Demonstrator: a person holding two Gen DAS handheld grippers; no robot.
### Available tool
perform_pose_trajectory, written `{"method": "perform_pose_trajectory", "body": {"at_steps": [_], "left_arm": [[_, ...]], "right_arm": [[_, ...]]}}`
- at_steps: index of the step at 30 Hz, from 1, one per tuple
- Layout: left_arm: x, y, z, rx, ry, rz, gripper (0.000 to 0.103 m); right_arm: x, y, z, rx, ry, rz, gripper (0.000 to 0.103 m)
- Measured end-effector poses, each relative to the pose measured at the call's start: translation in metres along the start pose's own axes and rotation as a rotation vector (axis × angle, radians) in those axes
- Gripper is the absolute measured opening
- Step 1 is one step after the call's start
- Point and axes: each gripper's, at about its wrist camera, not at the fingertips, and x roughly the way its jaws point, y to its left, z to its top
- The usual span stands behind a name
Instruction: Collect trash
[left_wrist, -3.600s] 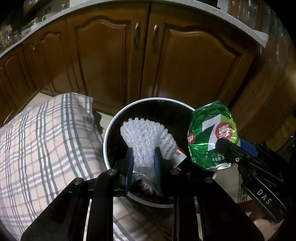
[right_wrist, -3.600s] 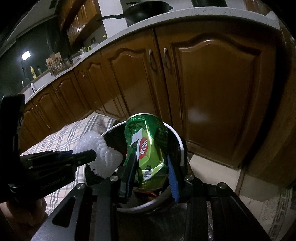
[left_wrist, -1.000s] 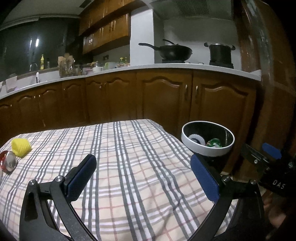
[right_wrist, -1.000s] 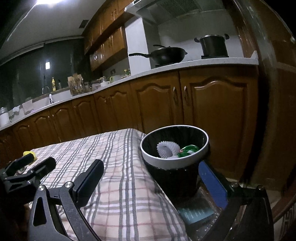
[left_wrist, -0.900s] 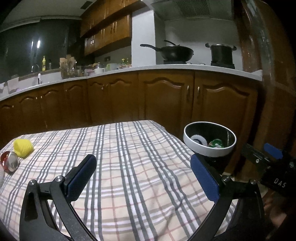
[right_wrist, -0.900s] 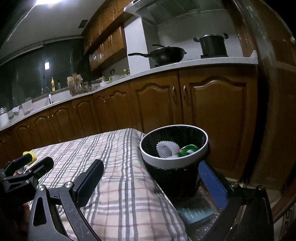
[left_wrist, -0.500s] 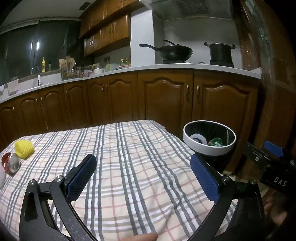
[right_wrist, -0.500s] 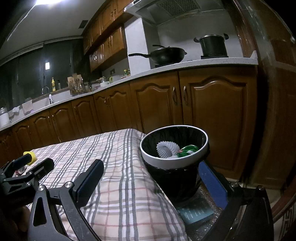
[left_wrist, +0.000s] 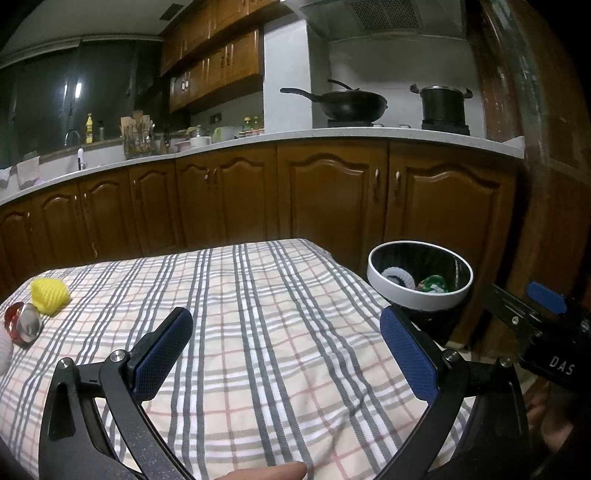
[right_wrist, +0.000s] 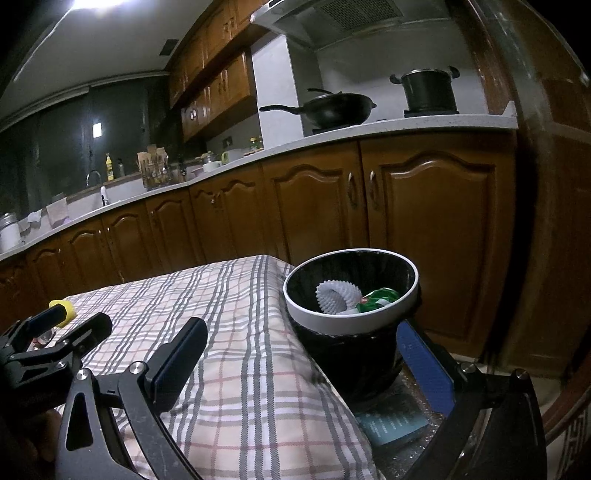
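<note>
Both my grippers are empty, fingers spread wide: left gripper over the checked tabletop, right gripper straddling the tabletop edge and the bin. In the left wrist view the bin sits at right of frame, just off the tabletop's right edge, with white foam net and a crushed green can already inside. Remaining trash is at the far left edge of the left wrist frame: a yellow wad, and just below it a red-and-silver item, looks like a crushed can but too small to be sure; a pale thing is cut off at the frame edge beneath, cannot tell what. In the right wrist view the yellow wad only peeks out at left, behind the left gripper's fingers. Key relation: the leftover pieces lie up and well to the left of my left fingers, well apart from them, on the opposite side of the tabletop from the bin. My left hand is clearly nearer; right is parked by the bin. Judgement: next step is a leftward reach with the left gripper, yellow wad first probably. The wad is lumpy with no clear long axis, so any approach angle should do. The red-silver item seems to lie on its side, axis roughly along the frame's lower-left diagonal, not sure. A fingertip shows at bottom of the left wrist frame.
</note>
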Motion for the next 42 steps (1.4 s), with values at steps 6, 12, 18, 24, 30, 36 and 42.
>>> {"method": "perform_pose_trajectory", "body": {"at_steps": [6, 12, 18, 24, 30, 36, 42], "left_arm": [[-0.0004, -0.0024, -0.0001, -0.012, 0.006, 0.01, 0.103], [-0.001, -0.0035, -0.0006, -0.013, 0.001, 0.021, 0.103], [-0.0009, -0.0033, -0.0007, -0.016, 0.003, 0.022, 0.103], [-0.001, -0.0035, -0.0012, -0.014, 0.002, 0.022, 0.103], [-0.0012, -0.0038, -0.0011, -0.016, 0.002, 0.023, 0.103], [-0.0009, -0.0039, -0.0009, -0.016, 0.002, 0.023, 0.103], [-0.0012, -0.005, -0.001, -0.016, 0.002, 0.025, 0.103]], "right_arm": [[-0.0001, 0.0007, 0.0, -0.004, 0.002, 0.003, 0.103], [-0.0008, 0.0011, 0.0012, -0.007, 0.002, 0.007, 0.103], [-0.0005, 0.0017, 0.0024, -0.01, 0.002, 0.009, 0.103], [-0.0009, 0.0019, 0.0034, -0.009, 0.002, 0.012, 0.103], [-0.0021, 0.0032, 0.0055, -0.01, 0.0, 0.014, 0.103], [-0.0027, 0.0036, 0.0082, -0.01, -0.001, 0.02, 0.103], [-0.0025, 0.0041, 0.0086, -0.011, -0.002, 0.022, 0.103]]}}
